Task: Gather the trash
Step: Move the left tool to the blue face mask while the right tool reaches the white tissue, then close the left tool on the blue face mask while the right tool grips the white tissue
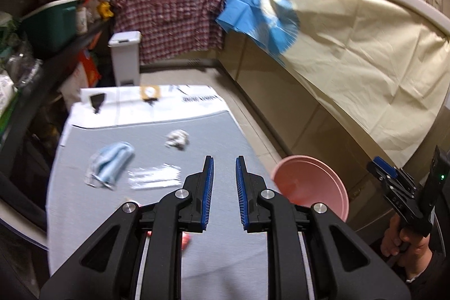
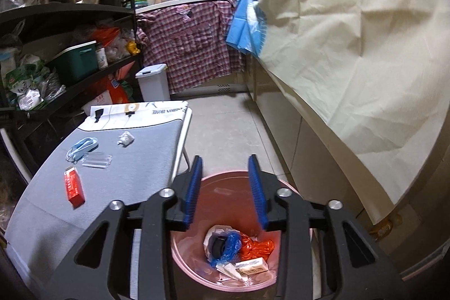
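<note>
A pink bin (image 2: 197, 266) stands on the kitchen floor just beside the grey counter (image 2: 135, 179), already holding a blue bag, an orange bag, crumpled paper and a small carton. The right gripper (image 2: 226, 179) hangs directly above the bin, its blue fingers (image 2: 194, 187) parted with nothing between them. Trash remaining on the counter, all to the left of the bin: a red box (image 2: 73, 187) nearest the front, a clear plastic wrapper (image 2: 97, 160) behind it, a blue face mask (image 2: 80, 148) just beside the wrapper, and a crumpled white tissue (image 2: 125, 138) farther back. The left gripper (image 1: 224, 182) is poised over the counter beside the bin, its fingers (image 1: 208, 182) a narrow gap apart and empty, with the mask, wrapper and tissue lying ahead of it. A white lidded bin (image 2: 153, 85) stands well beyond the pink one, against a checked cloth.
</note>
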`<state>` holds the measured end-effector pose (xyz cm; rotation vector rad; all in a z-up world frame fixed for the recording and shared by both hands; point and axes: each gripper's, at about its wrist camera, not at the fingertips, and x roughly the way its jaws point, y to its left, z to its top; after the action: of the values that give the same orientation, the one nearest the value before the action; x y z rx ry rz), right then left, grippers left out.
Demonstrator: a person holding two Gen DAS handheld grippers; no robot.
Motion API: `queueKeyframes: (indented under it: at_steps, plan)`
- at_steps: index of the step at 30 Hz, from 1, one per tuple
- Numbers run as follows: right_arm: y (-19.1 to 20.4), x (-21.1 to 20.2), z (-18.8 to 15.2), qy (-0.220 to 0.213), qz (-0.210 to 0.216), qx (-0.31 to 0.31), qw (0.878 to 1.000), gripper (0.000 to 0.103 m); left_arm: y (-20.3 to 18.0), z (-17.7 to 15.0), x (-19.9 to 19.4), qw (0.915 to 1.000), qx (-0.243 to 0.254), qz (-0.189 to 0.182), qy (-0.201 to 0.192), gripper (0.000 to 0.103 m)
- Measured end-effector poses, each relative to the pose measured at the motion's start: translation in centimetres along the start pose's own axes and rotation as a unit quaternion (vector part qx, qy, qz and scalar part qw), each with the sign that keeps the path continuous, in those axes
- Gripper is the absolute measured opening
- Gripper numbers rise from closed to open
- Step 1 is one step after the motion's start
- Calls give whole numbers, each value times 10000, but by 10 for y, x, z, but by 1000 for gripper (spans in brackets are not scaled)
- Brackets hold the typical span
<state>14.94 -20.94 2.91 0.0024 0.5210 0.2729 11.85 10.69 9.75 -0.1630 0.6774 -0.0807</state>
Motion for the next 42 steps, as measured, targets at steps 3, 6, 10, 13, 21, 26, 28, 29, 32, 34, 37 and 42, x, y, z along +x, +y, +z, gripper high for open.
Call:
queueKeyframes:
  at_steps: [3, 6, 10, 13, 21, 26, 28, 29, 32, 34, 37, 42]
  plan:
    - [11, 2, 11, 48, 180, 14, 9998, 19, 25, 5, -5, 9996, 159, 193, -96, 17]
    - [28, 1, 27, -66, 433, -8, 9990, 13, 60, 6, 1, 9993, 64, 368, -96, 17]
    - [57, 16, 52, -161, 853, 23, 9962, 10, 102, 4, 18, 9981, -283, 541, -61, 17]
    - [84, 37, 62, -128, 989, -76, 9950, 10, 120, -1, 31, 9973, -398, 607, -74, 17]
    - [150, 117, 63, 270, 1318, -300, 9904, 11, 153, -10, 65, 9966, -310, 766, -65, 17]
    - [180, 170, 60, 533, 1470, -268, 9873, 12, 180, -19, 84, 9956, -479, 801, 62, 17]
    - [187, 187, 57, 629, 1485, -287, 9865, 15, 187, -21, 92, 9955, -507, 799, 103, 17]
    - [191, 198, 55, 701, 1486, -304, 9859, 15, 188, -23, 96, 9955, -494, 804, 102, 17]
    - [194, 224, 48, 901, 1482, -231, 9846, 18, 188, -25, 104, 9958, -470, 774, 156, 19]
    - [195, 240, 44, 1038, 1474, -155, 9835, 24, 187, -27, 111, 9956, -458, 793, 189, 28]
    - [199, 259, 39, 1213, 1514, -115, 9809, 37, 188, -30, 121, 9959, -425, 762, 249, 36]
    - [213, 284, 32, 1408, 1555, -258, 9774, 40, 189, -36, 139, 9957, -341, 745, 437, 36]
